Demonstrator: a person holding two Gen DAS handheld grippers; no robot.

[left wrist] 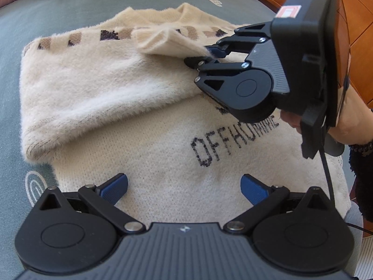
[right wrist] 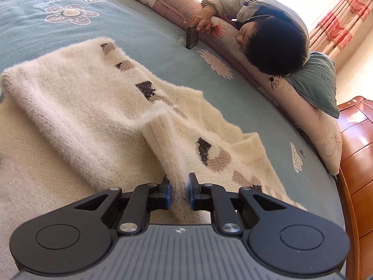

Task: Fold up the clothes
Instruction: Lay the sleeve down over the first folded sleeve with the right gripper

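Note:
A fuzzy cream sweater (left wrist: 144, 144) with black lettering and brown patches lies on the grey-green bed (left wrist: 14, 23). One sleeve is folded across its body. My left gripper (left wrist: 184, 187) is open and empty just above the sweater's lower part. My right gripper (left wrist: 206, 54) is shut on the cuff of the other sleeve (left wrist: 167, 42) and holds it lifted over the sweater's chest. In the right wrist view the right gripper (right wrist: 179, 194) pinches the ribbed sleeve cuff (right wrist: 163, 140) between its blue pads, with the sweater (right wrist: 70, 107) spread beyond.
A person (right wrist: 275, 44) lies on pink pillows at the bed's far edge, holding a phone (right wrist: 192, 37). A wooden bed frame (right wrist: 356, 175) runs along the right. A teal pillow (right wrist: 319, 79) sits behind the person.

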